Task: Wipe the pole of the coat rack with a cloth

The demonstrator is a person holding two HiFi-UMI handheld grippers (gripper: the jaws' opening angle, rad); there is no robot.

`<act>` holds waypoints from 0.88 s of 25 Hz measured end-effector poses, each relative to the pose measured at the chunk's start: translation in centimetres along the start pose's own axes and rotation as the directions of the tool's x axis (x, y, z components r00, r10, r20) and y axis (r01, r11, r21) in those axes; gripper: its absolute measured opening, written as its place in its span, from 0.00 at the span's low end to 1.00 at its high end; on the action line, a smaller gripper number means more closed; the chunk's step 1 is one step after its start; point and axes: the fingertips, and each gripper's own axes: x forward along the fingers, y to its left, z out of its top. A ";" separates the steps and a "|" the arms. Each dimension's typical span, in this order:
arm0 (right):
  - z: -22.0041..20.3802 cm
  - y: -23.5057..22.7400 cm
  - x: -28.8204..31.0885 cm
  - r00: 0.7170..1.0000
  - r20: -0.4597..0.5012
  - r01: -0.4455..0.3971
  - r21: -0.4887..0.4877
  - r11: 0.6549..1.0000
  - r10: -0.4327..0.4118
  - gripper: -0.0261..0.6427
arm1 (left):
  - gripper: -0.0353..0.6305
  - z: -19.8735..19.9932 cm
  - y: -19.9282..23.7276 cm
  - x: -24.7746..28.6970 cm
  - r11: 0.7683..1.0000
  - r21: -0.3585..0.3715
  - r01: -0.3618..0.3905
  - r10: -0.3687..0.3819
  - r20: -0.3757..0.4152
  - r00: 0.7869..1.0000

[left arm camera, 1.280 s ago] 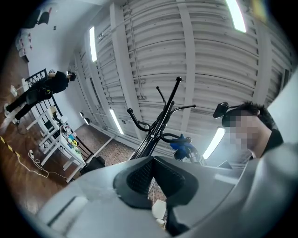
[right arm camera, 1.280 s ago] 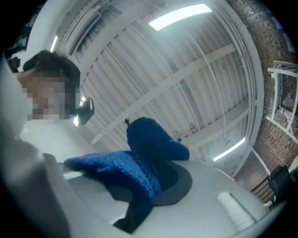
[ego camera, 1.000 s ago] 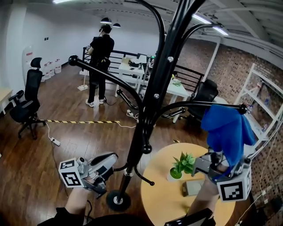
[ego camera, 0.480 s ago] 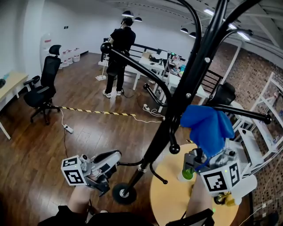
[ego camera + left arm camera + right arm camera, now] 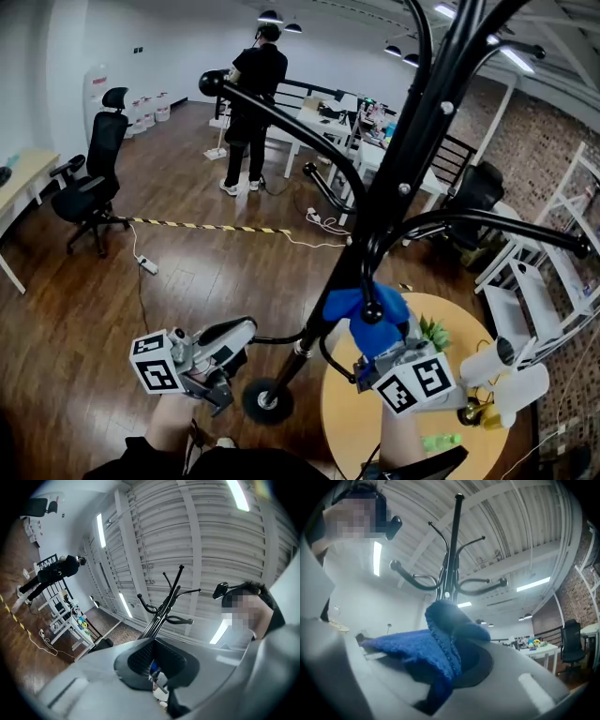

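Your right gripper (image 5: pixel 373 354) sat at about five o'clock in the head view, jaws clamped on the blue cloth (image 5: pixel 347 307), and the cloth was bunched right against the coat rack pole (image 5: pixel 398 192) low down, just above the round table (image 5: pixel 342 422). One of the rack's ball-tipped hooks (image 5: pixel 372 313) hung in front of the cloth there. In the right gripper view, the cloth (image 5: pixel 426 651) was pinched in the narrow slot of the right gripper (image 5: pixel 450 667) and spilled over the jaw at nine o'clock, with the pole (image 5: pixel 452 541) rising straight to twelve o'clock behind it. Over at seven o'clock, your left gripper (image 5: pixel 234 339) pointed toward three o'clock at the end of a thin lower hook (image 5: pixel 274 339). In the left gripper view, the left gripper (image 5: pixel 152 667) had its jaws drawn together to a slit. It probably had that hook nipped, though the view was too cramped to be sure. The rack's base (image 5: pixel 267 401) stood on the wood floor at six o'clock, between your two grippers. A person (image 5: pixel 251 94) stood well off at eleven o'clock, and an office chair (image 5: pixel 89 187) waited at nine.
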 end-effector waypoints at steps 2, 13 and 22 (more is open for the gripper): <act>-4.2 -0.1 -0.6 0.994 -0.106 0.000 0.040 0.999 0.004 0.07 | 0.06 -0.2 0.2 0.4 1.000 -0.006 0.003 -0.003 0.000 1.000; -19.9 1.7 -5.4 0.776 -0.631 -0.065 -0.063 0.996 0.011 0.07 | 0.06 -1.5 1.0 2.6 0.999 -0.043 0.029 -0.031 -0.037 0.999; -17.3 0.7 -9.0 0.794 -0.605 -0.009 0.074 0.997 0.052 0.07 | 0.06 -2.6 1.0 5.0 0.996 -0.060 0.071 -0.076 -0.071 0.995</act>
